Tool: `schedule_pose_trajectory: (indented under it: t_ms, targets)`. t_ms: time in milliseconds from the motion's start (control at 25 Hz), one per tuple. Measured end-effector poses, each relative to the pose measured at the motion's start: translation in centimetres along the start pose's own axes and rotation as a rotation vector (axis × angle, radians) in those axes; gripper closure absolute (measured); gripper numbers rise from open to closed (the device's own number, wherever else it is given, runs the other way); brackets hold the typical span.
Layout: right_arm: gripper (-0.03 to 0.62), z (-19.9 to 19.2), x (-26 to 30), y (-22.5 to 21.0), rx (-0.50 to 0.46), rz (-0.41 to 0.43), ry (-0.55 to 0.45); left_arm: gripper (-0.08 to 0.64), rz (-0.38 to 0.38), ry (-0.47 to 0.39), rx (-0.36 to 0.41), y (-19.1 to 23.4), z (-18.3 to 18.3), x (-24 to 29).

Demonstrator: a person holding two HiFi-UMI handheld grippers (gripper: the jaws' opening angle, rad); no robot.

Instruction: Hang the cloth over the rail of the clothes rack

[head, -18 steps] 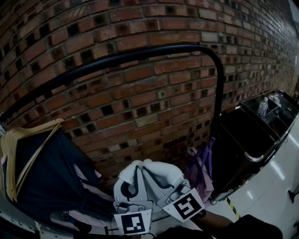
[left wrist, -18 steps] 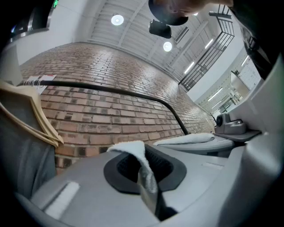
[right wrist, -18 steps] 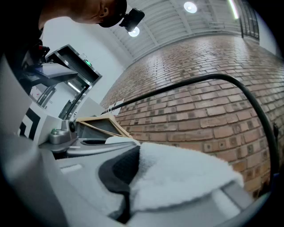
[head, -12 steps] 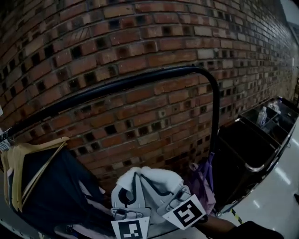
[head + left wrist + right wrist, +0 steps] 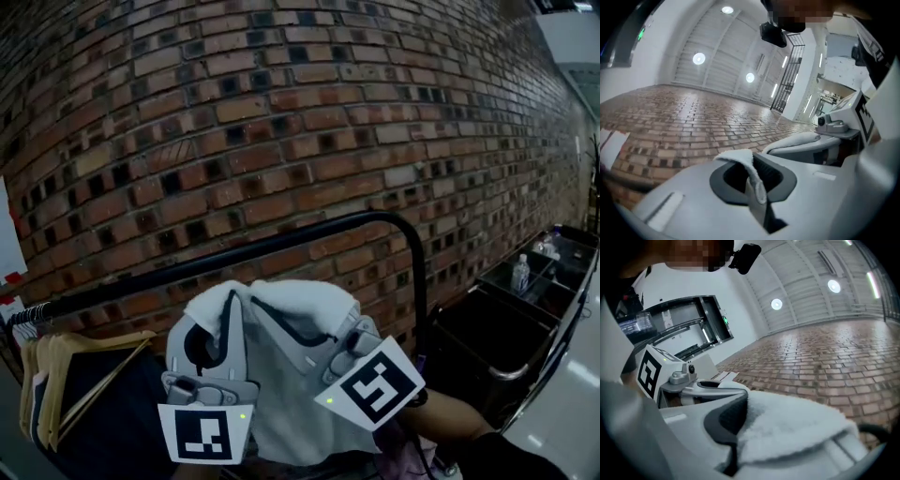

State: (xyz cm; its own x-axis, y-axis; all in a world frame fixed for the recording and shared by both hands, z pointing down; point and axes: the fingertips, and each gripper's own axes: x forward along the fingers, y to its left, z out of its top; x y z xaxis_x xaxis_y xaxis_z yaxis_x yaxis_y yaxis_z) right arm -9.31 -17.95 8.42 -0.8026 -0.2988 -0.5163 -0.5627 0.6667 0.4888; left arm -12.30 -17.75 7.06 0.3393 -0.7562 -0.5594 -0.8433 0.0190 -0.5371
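A white cloth (image 5: 281, 394) hangs bunched between my two grippers, its top edge level with the black rail (image 5: 309, 234) of the clothes rack and in front of it. The left gripper (image 5: 217, 314) is shut on a thin fold of the cloth (image 5: 751, 164), seen between its jaws (image 5: 754, 180). My right gripper (image 5: 330, 330) is shut on a thick wad of the cloth (image 5: 792, 427), which fills its jaws (image 5: 737, 430). Both grippers sit close together, just below the rail. The rail bends down into an upright post (image 5: 421, 281) at the right.
A brick wall (image 5: 281, 122) stands right behind the rack. Wooden hangers with dark garments (image 5: 75, 384) hang at the rail's left end. A black cart (image 5: 497, 328) holding a bottle (image 5: 520, 274) stands at the right on a pale floor (image 5: 572, 422).
Both grippers have risen with the cloth from well below the rail to its height. The head view has tilted upward, so the rail sits lower in the frame.
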Motion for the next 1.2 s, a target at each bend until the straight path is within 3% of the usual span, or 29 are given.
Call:
schedule_pose_trajectory:
  t_ms: [160, 400, 520, 600, 640, 680, 760, 800, 880, 920, 1000, 1080, 1120, 1200]
  targets:
    - [0.58, 6.0, 3.9, -4.6, -0.131, 0.02, -0.05, 0.543, 0.055, -0.035, 0.215, 5.2, 5.3, 4.1]
    - [0.58, 10.6, 10.6, -13.2, -0.341, 0.022, -0.033, 0.543, 0.2, -0.05, 0.374, 14.1, 9.8, 11.2]
    - [0.58, 9.8, 14.9, -17.2, -0.371, 0.036, 0.07, 0.543, 0.302, -0.025, 0.501, 18.9, 10.0, 14.2]
    - [0.58, 5.5, 17.6, -18.8, -0.415, 0.109, 0.271, 0.543, 0.317, 0.102, 0.642, 20.8, 7.2, 16.8]
    - [0.58, 2.0, 18.3, -19.3, -0.452, 0.162, 0.426, 0.543, 0.263, 0.219, 0.707, 21.0, 4.1, 18.0]
    - [0.58, -2.1, 18.3, -19.5, -0.491, 0.222, 0.593, 0.543, 0.148, 0.366, 0.753, 20.5, -0.1, 19.0]
    - [0.578, -9.5, 16.9, -18.9, -0.513, 0.352, 0.863, 0.543, -0.186, 0.676, 0.788, 17.8, -9.7, 18.8]
    - [0.578, -12.3, 16.0, -18.2, -0.479, 0.417, 0.945, 0.543, -0.349, 0.808, 0.79, 16.4, -13.8, 17.8]
    - [0.577, -15.9, 14.3, -16.0, -0.328, 0.548, 1.042, 0.543, -0.587, 1.016, 0.743, 14.6, -19.7, 14.7]
    - [0.577, -17.0, 13.5, -14.7, -0.229, 0.617, 1.077, 0.543, -0.681, 1.109, 0.662, 13.8, -21.7, 12.8]
    - [0.566, -18.7, 11.9, -12.0, -0.041, 0.737, 1.136, 0.541, -0.85, 1.261, 0.393, 11.6, -24.0, 8.8]
    - [0.538, -19.4, 11.1, -11.0, 0.063, 0.786, 1.17, 0.537, -0.916, 1.327, 0.134, 9.8, -24.5, 6.7]
    - [0.509, -19.2, 11.2, -11.2, 0.081, 0.786, 1.165, 0.494, -0.913, 1.343, 0.044, 9.4, -24.5, 6.2]
    - [0.463, -18.3, 11.7, -11.5, 0.097, 0.779, 1.123, 0.363, -0.886, 1.365, -0.023, 9.5, -24.7, 5.9]
